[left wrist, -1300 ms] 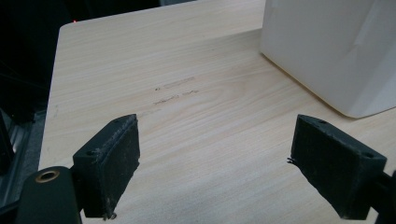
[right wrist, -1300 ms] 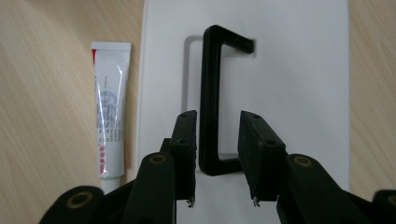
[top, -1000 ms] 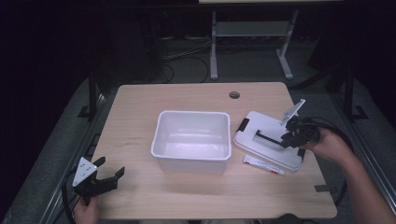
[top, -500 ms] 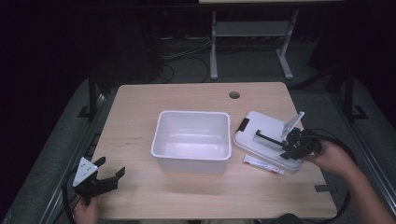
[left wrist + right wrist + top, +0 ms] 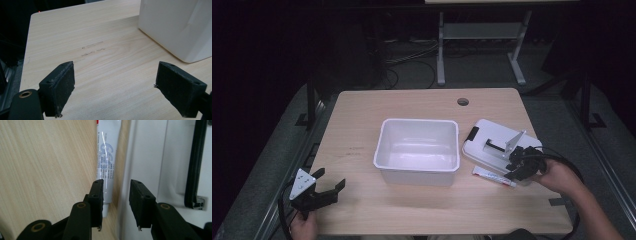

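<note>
Tube (image 5: 106, 157) lies ungrasped beside lid (image 5: 497, 145); right gripper (image 5: 115, 195) jaws just opening, part-open over it; pickup pending.

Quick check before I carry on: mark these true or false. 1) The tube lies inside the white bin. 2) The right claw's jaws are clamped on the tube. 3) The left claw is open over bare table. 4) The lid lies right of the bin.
1) False: the tube lies on the table, beside the lid.
2) False: the right claw is slightly open, with the tube's end by one jaw, ungripped.
3) True: the left claw holds nothing.
4) True: the lid is right of the white bin.
</note>
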Demonstrator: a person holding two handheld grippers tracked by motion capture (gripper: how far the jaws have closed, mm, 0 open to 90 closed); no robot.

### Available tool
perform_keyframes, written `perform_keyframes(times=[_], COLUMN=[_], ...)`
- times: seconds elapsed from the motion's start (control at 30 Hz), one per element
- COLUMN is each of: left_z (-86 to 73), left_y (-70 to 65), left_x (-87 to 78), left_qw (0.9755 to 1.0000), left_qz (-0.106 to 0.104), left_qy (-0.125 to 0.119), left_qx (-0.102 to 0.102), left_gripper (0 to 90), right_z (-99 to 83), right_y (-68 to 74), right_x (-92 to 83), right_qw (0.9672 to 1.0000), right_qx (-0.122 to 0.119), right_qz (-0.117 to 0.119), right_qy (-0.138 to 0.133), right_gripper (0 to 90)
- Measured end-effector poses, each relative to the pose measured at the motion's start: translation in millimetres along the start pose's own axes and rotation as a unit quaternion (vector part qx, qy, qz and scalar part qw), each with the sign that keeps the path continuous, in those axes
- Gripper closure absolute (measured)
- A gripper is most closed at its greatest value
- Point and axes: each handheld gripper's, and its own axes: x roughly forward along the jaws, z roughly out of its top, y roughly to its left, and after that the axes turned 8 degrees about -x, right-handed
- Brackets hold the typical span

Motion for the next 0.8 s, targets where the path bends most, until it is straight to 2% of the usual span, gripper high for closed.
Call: perform_keyframes(times=[0.3,0.8], left_z=[-0.2,-0.3], left_y=[1.2,2.2], left_x=[-1.0,-1.8], left_qw=[1.0000,1.0000], left_qz=[0.001,0.002], left_qy=[-0.001,-0.002], left_qx=[-0.002,-0.003], left_gripper=[15.1,15.1], right_z=[9.3,20.9], right_y=[5.7,8.1], right_x=[8.3,22.0], right_qw=[0.9998,0.9992], right_qx=[-0.015,-0.024], right_qz=[0.008,0.020], right_qy=[0.009,0.024], right_gripper=[61.6,60.5])
